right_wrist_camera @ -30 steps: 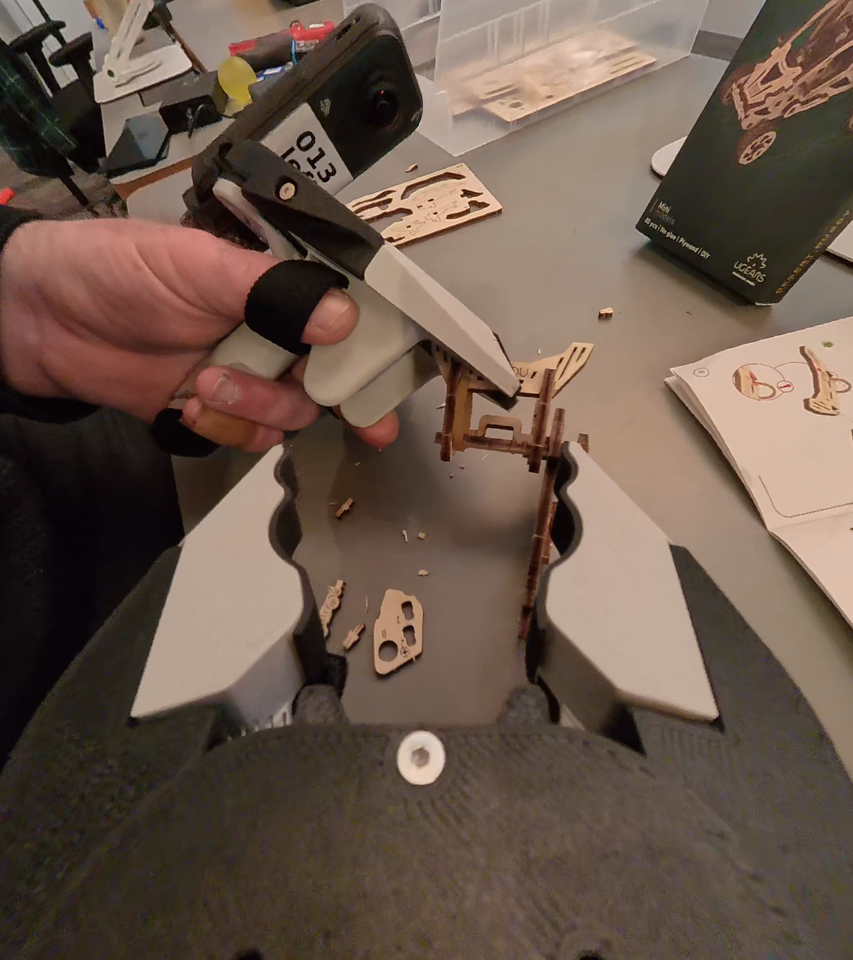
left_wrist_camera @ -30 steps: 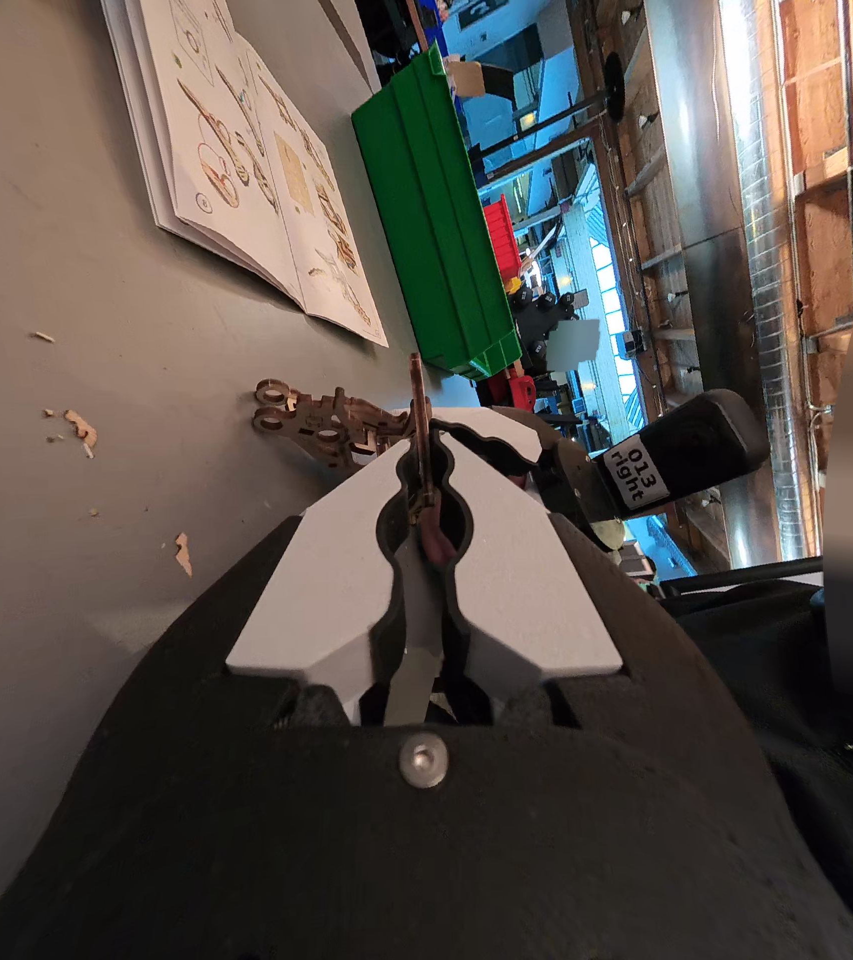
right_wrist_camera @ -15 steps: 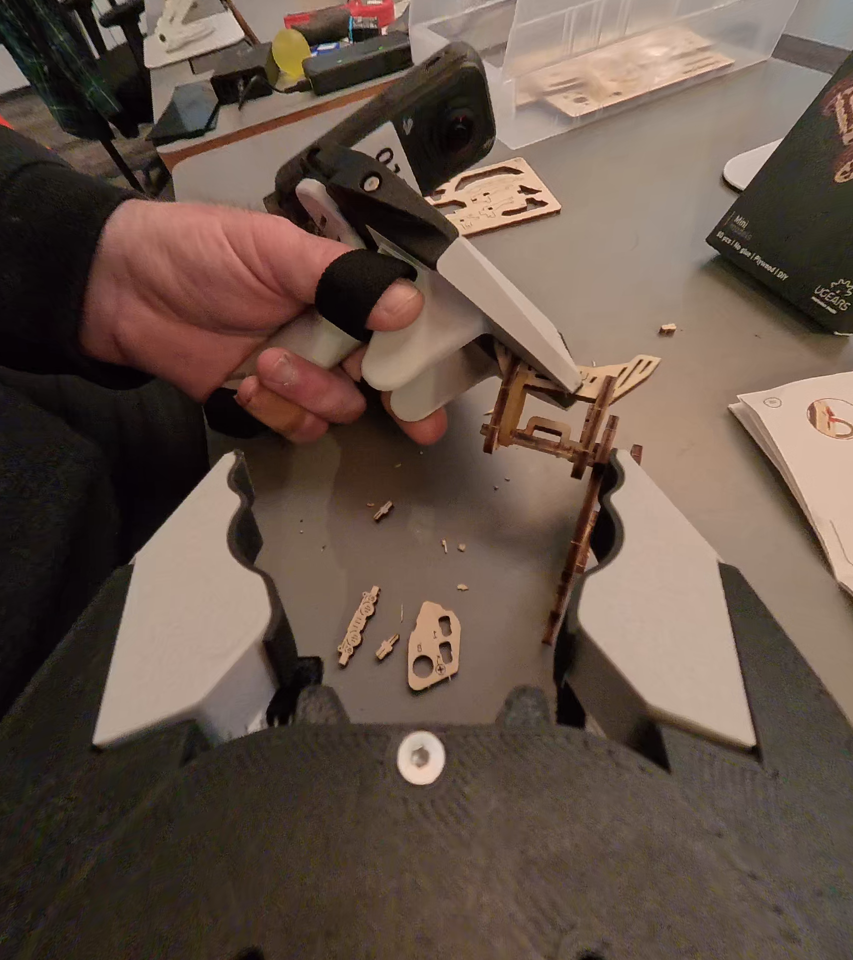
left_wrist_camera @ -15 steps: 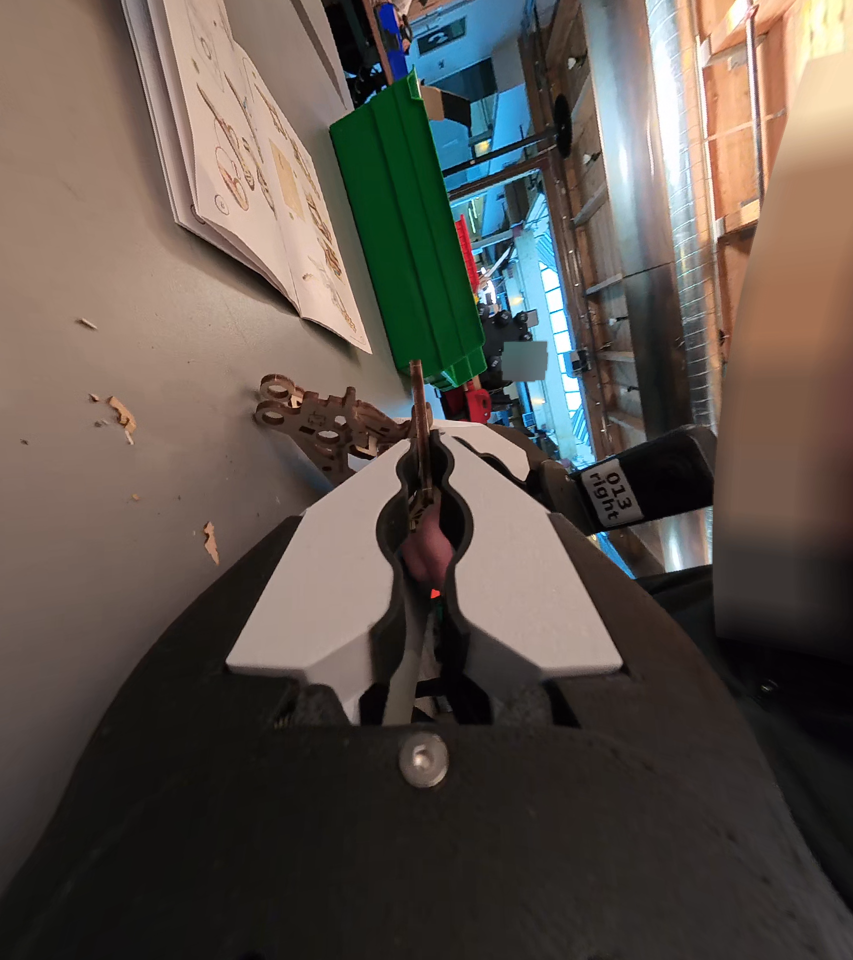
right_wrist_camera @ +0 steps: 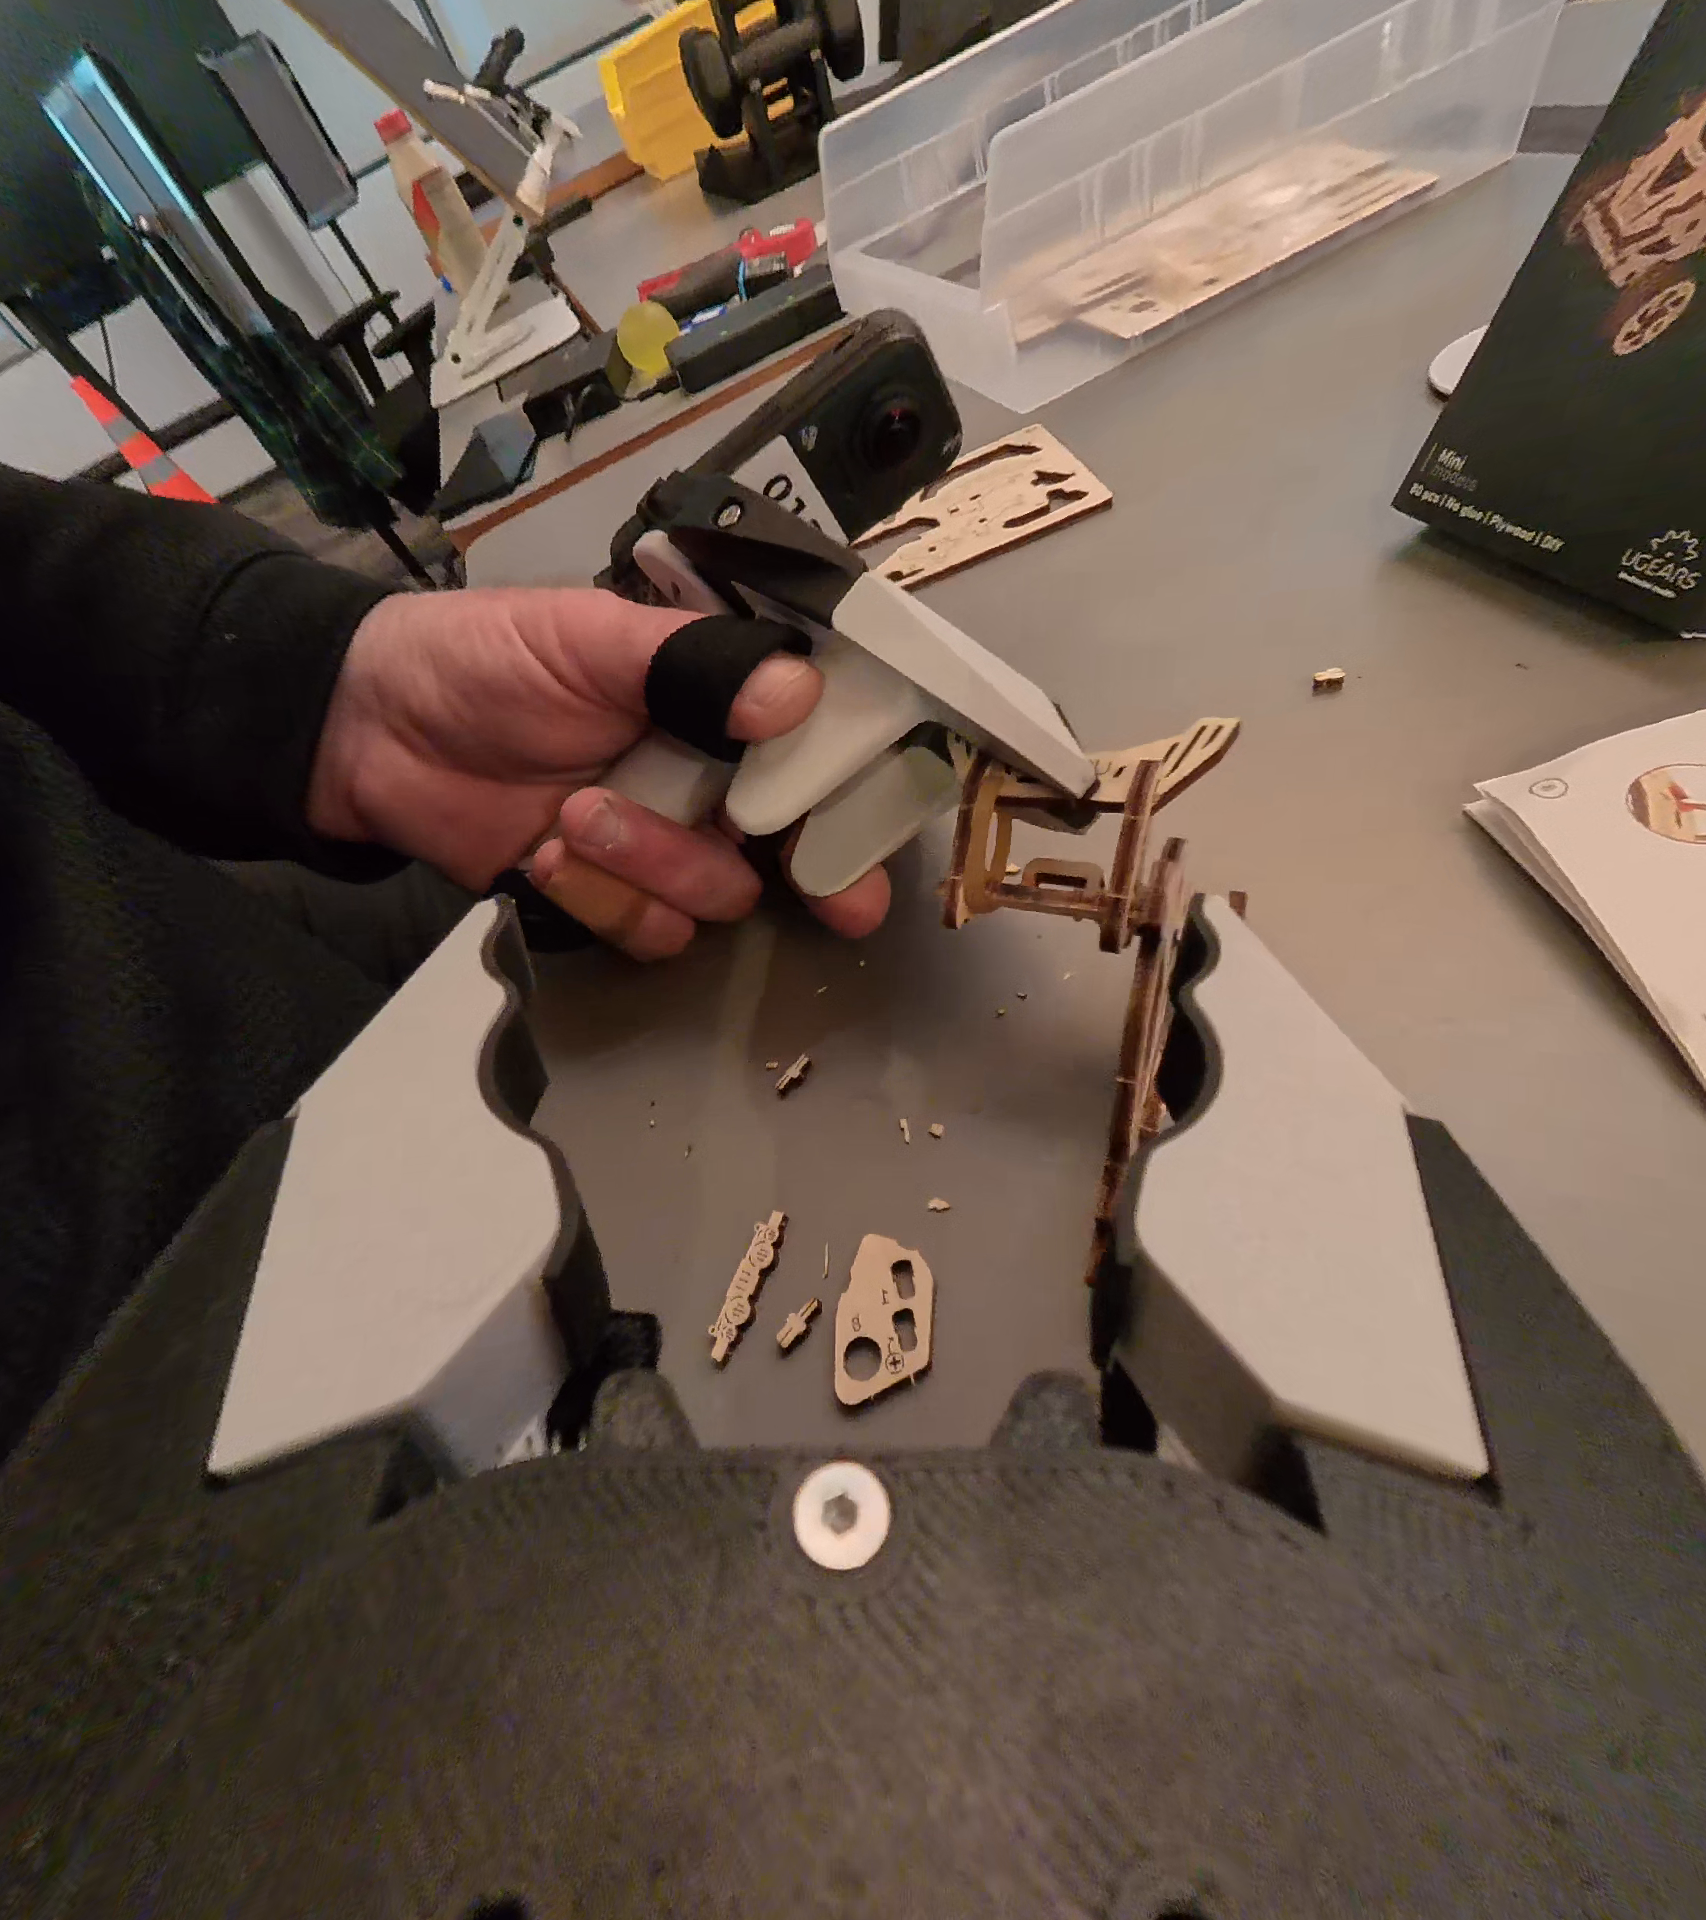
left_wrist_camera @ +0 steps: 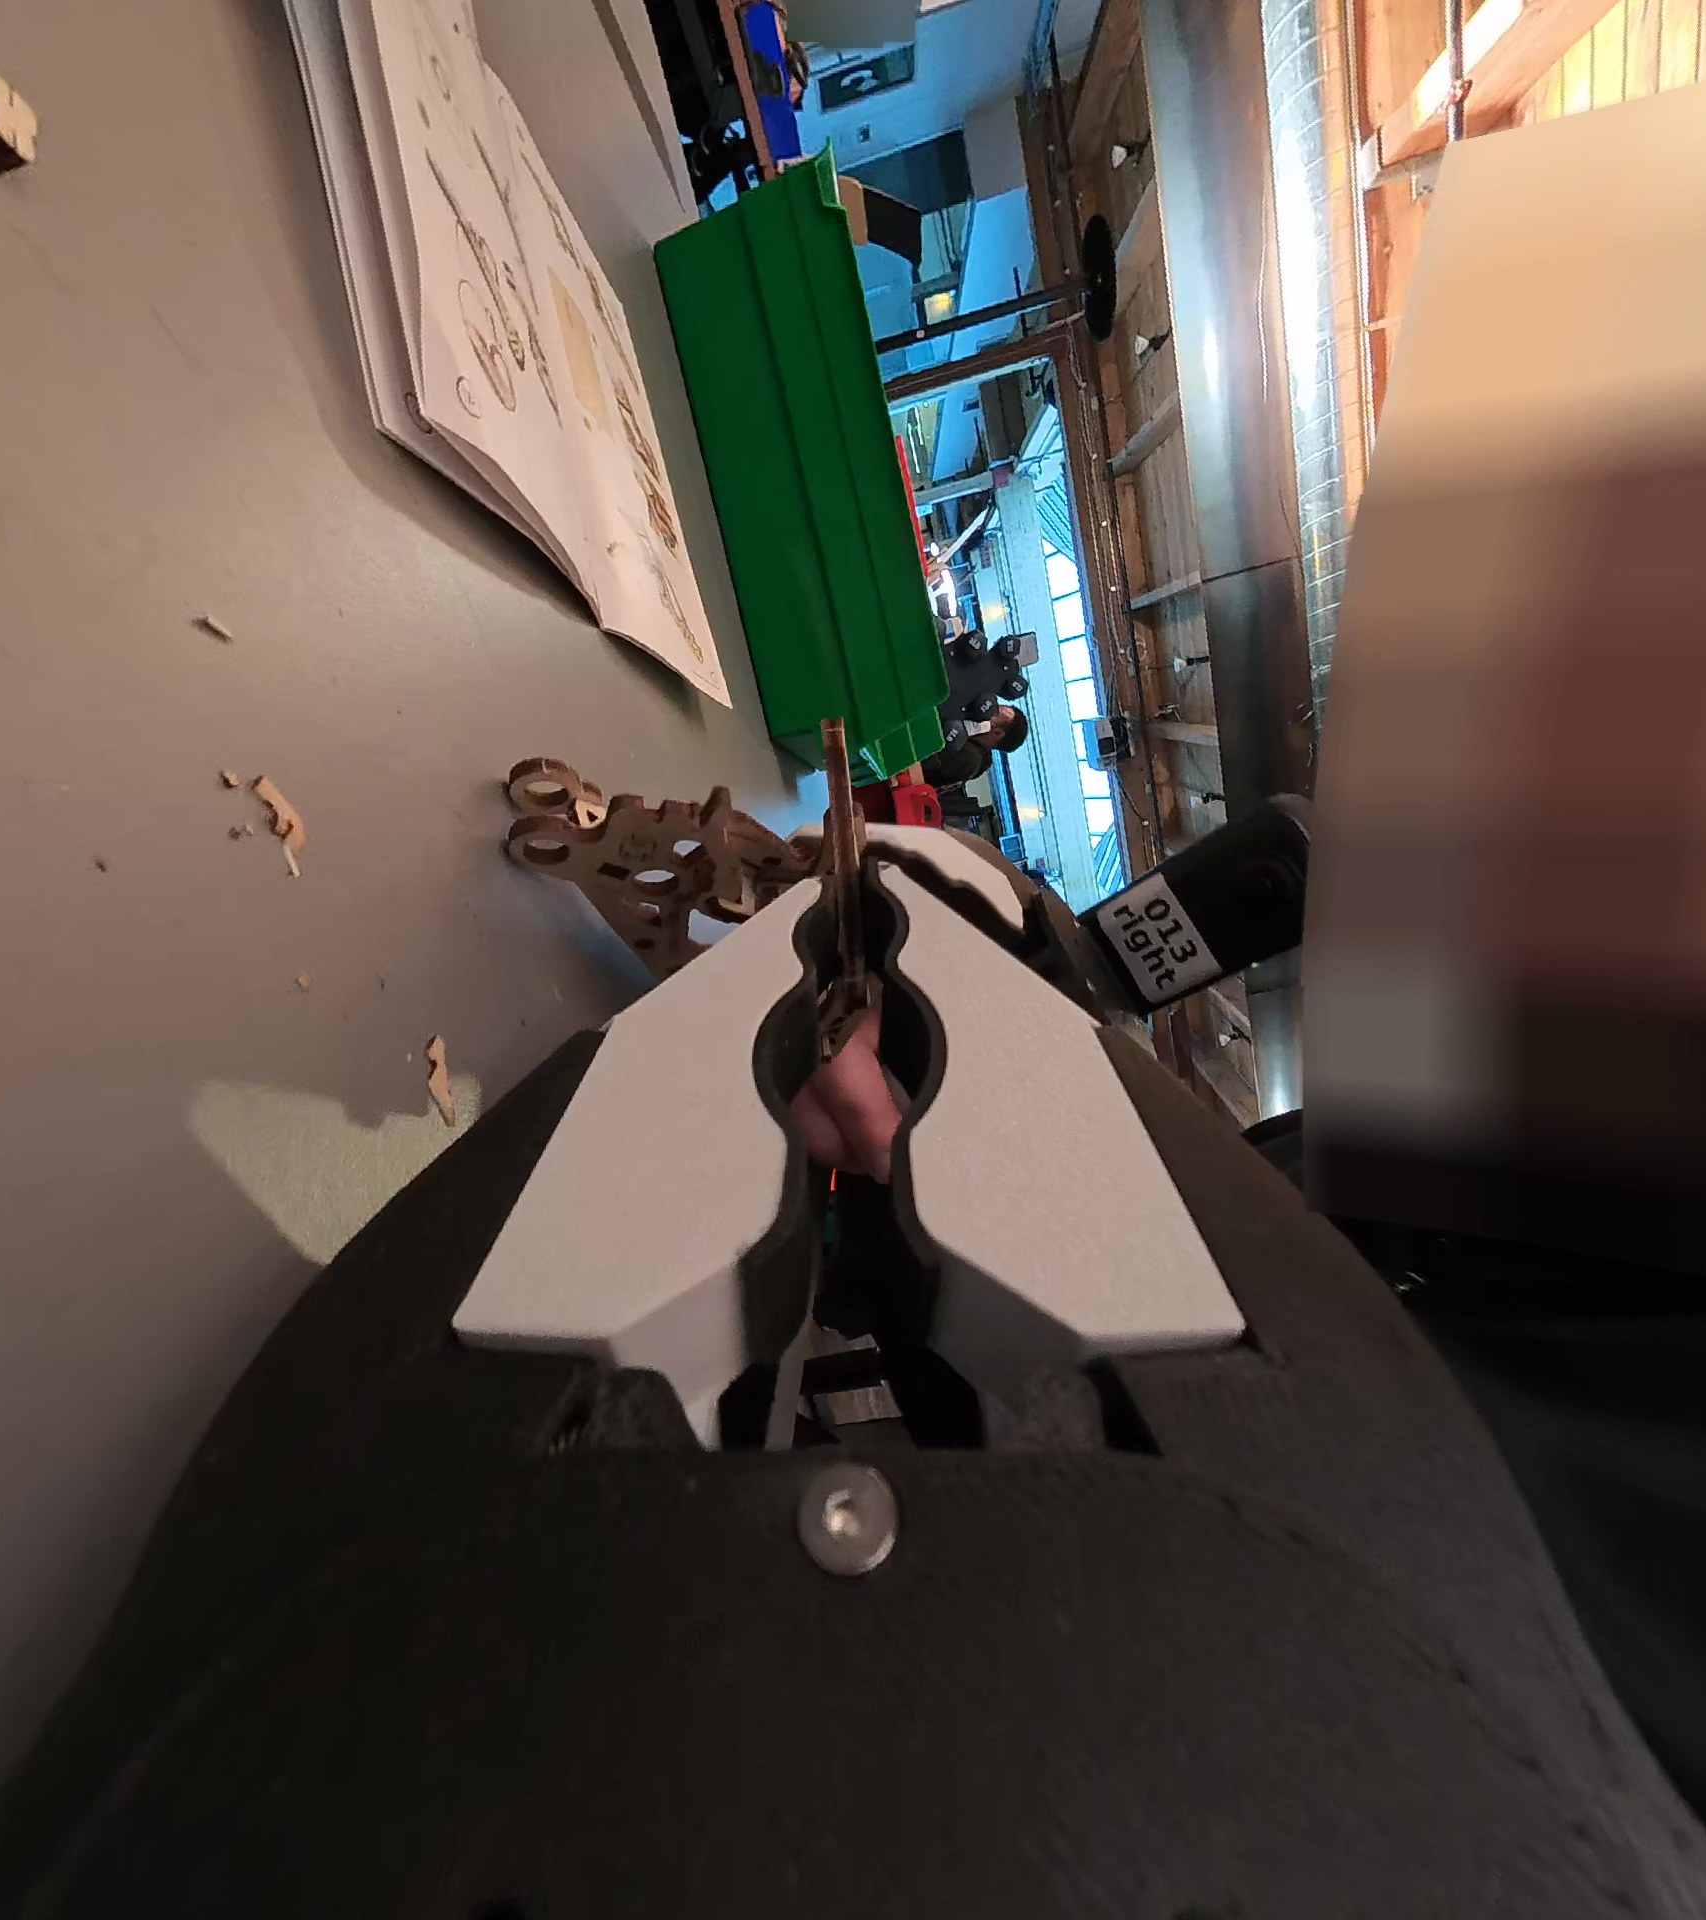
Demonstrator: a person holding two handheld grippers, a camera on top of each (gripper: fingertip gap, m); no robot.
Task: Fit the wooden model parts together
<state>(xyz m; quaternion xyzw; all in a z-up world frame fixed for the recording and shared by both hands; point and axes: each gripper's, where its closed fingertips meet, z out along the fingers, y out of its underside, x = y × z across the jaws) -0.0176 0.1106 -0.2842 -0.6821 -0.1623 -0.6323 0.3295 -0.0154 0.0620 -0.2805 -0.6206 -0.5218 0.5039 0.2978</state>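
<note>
Partly built wooden model frame (right_wrist_camera: 1057, 873) held above the grey table (right_wrist_camera: 1244, 582), pinched at its upper edge by the left gripper (left_wrist_camera: 844, 914), jaws clamped tight on a thin wooden plate. Hanging side panel of the frame resting against the inner face of one finger of the right gripper (right_wrist_camera: 849, 1049), jaws spread wide, grasping nothing. Below, three loose cut-out pieces (right_wrist_camera: 880, 1320) flat on the table. Beyond, instruction booklet (right_wrist_camera: 1680, 883), dark kit box (right_wrist_camera: 1649, 312), clear plastic bin (right_wrist_camera: 1140, 177).

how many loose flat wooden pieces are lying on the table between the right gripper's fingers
3: a long strip on the left, a tiny peg in the middle, a plate with cutouts on the right. Small chips aside; the fingers may hide others.
</note>
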